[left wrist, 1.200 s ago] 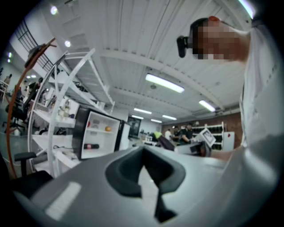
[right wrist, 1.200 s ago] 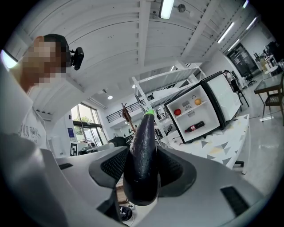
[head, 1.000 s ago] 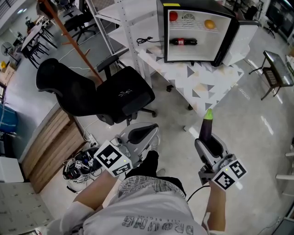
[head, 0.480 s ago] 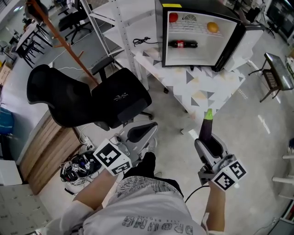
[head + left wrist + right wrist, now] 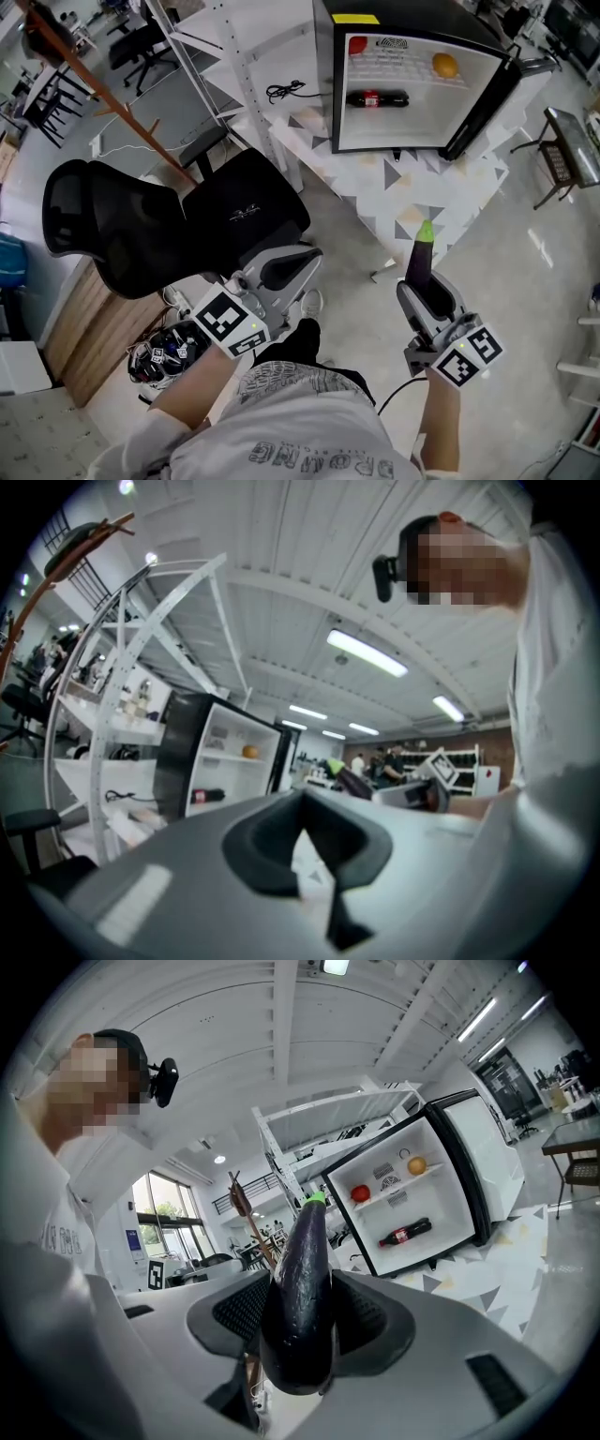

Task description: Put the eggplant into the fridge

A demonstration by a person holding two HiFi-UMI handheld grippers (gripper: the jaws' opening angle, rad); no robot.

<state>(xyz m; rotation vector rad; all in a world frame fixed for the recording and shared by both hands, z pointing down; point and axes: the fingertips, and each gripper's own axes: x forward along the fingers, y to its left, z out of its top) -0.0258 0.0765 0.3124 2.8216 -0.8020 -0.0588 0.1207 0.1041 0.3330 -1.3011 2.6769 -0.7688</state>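
My right gripper [image 5: 421, 284] is shut on a dark purple eggplant [image 5: 418, 263] with a green stem, which points up and forward; in the right gripper view the eggplant [image 5: 302, 1290] stands between the black pads of the right gripper [image 5: 300, 1321]. The small black fridge [image 5: 412, 75] stands ahead on a table with its door open; a red fruit, an orange and a dark bottle [image 5: 377, 97] lie on its white shelves. It also shows as the fridge [image 5: 412, 1206] and the fridge [image 5: 228, 771]. My left gripper [image 5: 284, 271] is held low at the left, shut and empty.
The fridge rests on a white table with a triangle pattern [image 5: 427, 192]. A black office chair [image 5: 187, 225] stands left of my path. A white shelf rack [image 5: 234, 56] holds a black cable. A small dark table [image 5: 572, 150] sits at the right, a wooden pole [image 5: 103, 94] at the left.
The fridge and table have come nearer in the head view and the chair has slid left. Both grippers keep their places; the eggplant stays held.
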